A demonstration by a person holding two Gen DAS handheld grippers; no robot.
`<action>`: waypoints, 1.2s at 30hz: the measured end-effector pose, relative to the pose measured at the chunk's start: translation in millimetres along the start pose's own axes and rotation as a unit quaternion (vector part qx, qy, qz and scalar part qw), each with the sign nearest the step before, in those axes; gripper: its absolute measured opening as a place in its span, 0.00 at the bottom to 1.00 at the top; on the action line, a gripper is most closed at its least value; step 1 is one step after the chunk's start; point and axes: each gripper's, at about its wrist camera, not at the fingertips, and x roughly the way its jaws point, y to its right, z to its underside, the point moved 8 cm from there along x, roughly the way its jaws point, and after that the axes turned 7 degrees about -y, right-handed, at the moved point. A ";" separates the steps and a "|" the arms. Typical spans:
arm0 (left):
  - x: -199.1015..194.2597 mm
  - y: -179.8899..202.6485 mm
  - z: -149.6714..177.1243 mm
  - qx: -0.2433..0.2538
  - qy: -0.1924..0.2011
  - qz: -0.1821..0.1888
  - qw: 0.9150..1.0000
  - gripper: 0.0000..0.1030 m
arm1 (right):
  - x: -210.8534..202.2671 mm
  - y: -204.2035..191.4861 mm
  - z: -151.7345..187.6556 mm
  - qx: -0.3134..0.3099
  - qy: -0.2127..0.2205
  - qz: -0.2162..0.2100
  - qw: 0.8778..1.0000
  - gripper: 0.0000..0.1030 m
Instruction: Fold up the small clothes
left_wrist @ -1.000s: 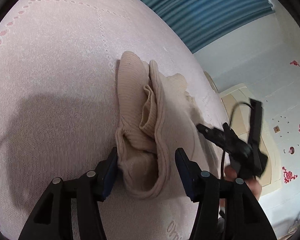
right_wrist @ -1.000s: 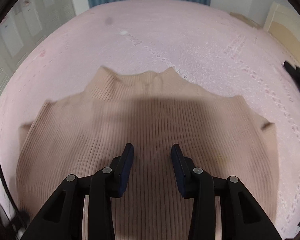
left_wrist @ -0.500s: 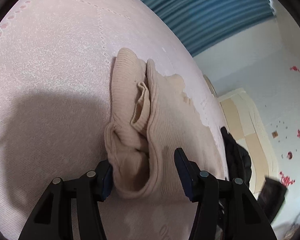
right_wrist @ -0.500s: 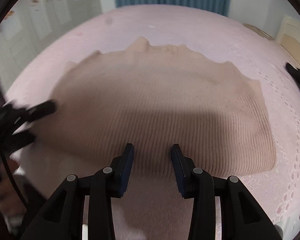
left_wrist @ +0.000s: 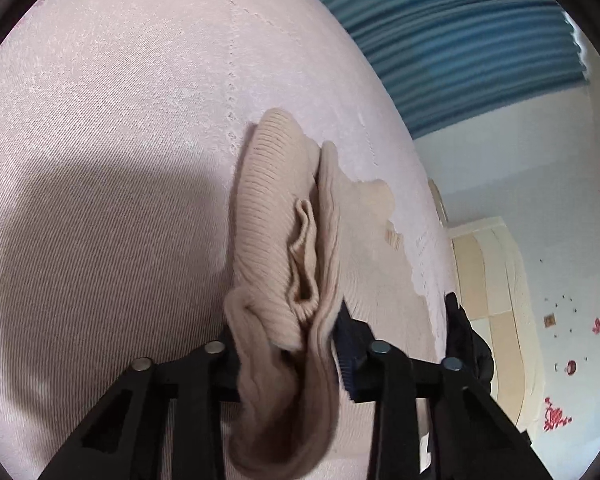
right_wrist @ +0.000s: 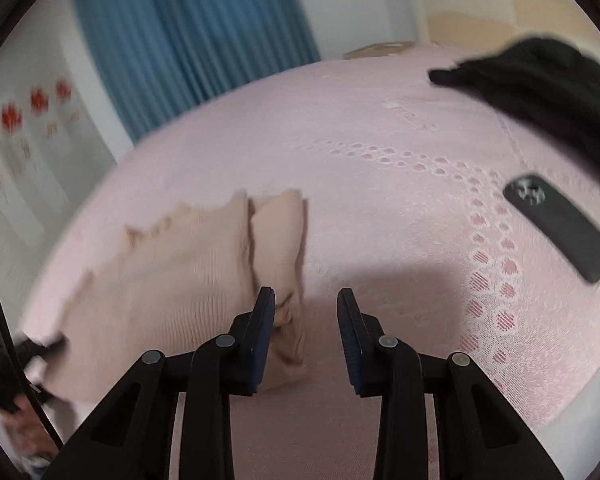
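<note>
Left wrist view: the left gripper is closing on the bunched near end of the beige ribbed top, several folds of knit already squeezed between its jaws. The top lies on the pink bedspread, stretching away toward the far edge by the blue curtain.

In the right wrist view, the right gripper is narrowing its jaws over bare bedspread with nothing between them; the top's folded-in sleeve lies just beside its left finger.

I think the risk is a lumpy grab: the left jaws may catch more layers than intended, so any lift drags the sleeve out of its fold. The right could close on nothing, or pinch the bedspread. A phone and a black garment lie well apart, toward the bed's right edge.
</note>
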 end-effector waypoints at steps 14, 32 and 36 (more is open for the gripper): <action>-19.3 132.5 15.6 0.153 0.076 -0.218 0.961 0.18 | 3.3 50.0 -15.9 0.070 -0.011 0.025 0.997 0.32; 111.9 241.3 166.3 0.306 -0.092 -0.184 0.930 0.35 | -12.5 94.8 -13.5 0.157 -0.005 -0.024 0.987 0.32; 92.4 237.5 161.9 0.307 -0.119 -0.121 0.937 0.38 | -8.2 80.7 -11.9 0.143 -0.016 -0.041 0.989 0.32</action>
